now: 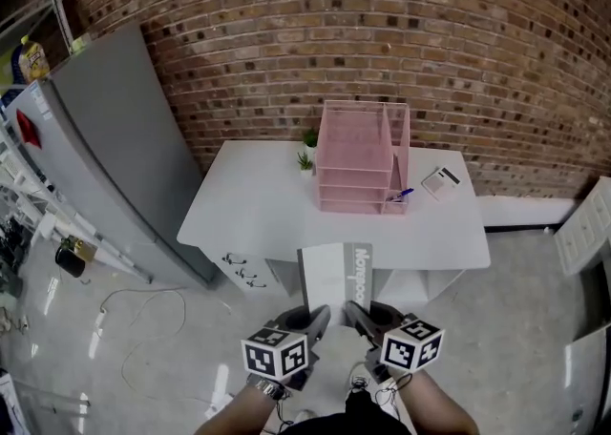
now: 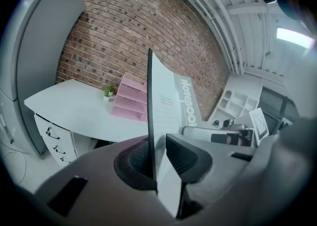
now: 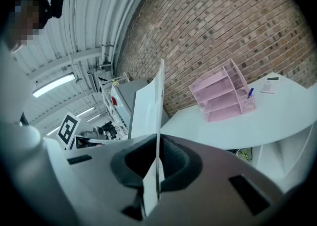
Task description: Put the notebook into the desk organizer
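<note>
I hold a grey-white notebook (image 1: 334, 276) with dark lettering on its cover, both grippers at its near edge, just short of the desk's front edge. My left gripper (image 1: 319, 315) is shut on its near left corner, my right gripper (image 1: 354, 311) on its near right corner. In the left gripper view the notebook (image 2: 166, 106) stands edge-on between the pads of that gripper (image 2: 156, 156). The right gripper (image 3: 157, 161) pinches the same notebook (image 3: 147, 107). The pink mesh desk organizer (image 1: 361, 158) stands at the back of the white desk, ahead of the notebook (image 2: 130, 98) (image 3: 223, 93).
The white desk (image 1: 258, 209) has drawers underneath. A small potted plant (image 1: 306, 162) sits left of the organizer, with a blue pen (image 1: 401, 195) and a calculator (image 1: 441, 181) to its right. A tall grey cabinet (image 1: 115, 156) is on the left, white shelving (image 1: 587, 225) right, cables (image 1: 143, 307) on the floor.
</note>
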A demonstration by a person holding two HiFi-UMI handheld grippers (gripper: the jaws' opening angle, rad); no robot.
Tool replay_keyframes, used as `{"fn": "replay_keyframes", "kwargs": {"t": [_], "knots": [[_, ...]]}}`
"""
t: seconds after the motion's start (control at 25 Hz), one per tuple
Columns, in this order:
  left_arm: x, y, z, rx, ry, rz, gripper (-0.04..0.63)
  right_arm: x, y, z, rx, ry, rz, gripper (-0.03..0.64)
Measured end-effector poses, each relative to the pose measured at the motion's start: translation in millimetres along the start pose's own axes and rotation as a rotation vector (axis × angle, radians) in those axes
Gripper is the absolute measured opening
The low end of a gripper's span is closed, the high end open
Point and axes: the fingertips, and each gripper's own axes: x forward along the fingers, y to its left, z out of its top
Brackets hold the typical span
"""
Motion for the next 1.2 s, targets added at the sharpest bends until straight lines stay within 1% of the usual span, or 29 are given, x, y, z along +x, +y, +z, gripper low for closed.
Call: {"fn": "replay_keyframes", "kwargs": {"t": [0.28, 0.52, 0.88, 1.2], "knots": [[62.9, -1.1, 25.8, -0.022, -0.012, 0.038, 0.058, 7.6, -59.6, 36.2, 0.003, 0.029, 0.036, 0.014], [100.4, -4.8, 39.5, -0.035, -0.019, 0.062, 0.058, 8.9, -95.1, 56.7, 0.008, 0.039, 0.064, 0.014], [136.3, -8.0, 51.6, -0.034, -0.007, 0.06, 0.058, 9.4, -130.4, 73.7, 0.031, 0.042, 0.058, 0.014], [153.3, 7.8, 59.6, -0.039, 0.018, 0.038, 0.058, 26.9, -148.9, 76.4, 0.065, 0.05, 0.034, 0.014]]}}
